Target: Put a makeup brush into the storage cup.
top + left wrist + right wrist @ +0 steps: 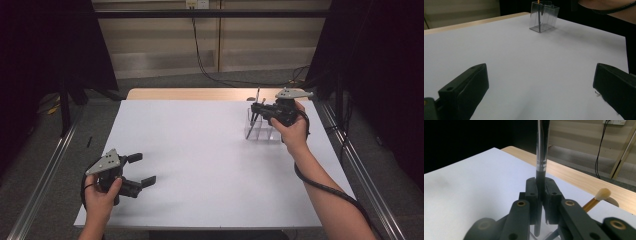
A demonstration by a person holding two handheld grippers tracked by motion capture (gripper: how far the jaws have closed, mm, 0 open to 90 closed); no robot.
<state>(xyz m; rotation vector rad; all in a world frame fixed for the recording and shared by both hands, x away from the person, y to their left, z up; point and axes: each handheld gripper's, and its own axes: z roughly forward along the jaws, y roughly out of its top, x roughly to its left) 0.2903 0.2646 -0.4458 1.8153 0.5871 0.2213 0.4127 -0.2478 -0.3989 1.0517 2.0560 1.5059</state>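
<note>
Right tongs (541,195) pinching dark brush (541,157) above clear organizer (260,129) at far right tabletop corner, tan brush (599,198) already stowed, release pending; left tongs (142,170) spread, idle.

- The black brush (541,157) runs off the top edge of the right gripper view, so its head can't be seen.
- Its lower end sits blurred behind the right gripper (541,195).
- The clear organiser (543,16) loses its top at the left gripper view's edge.

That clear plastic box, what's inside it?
In the clear box a dark brush stands upright between the right gripper jaws; another brush leans beside. Their bottoms are hidden.
</note>
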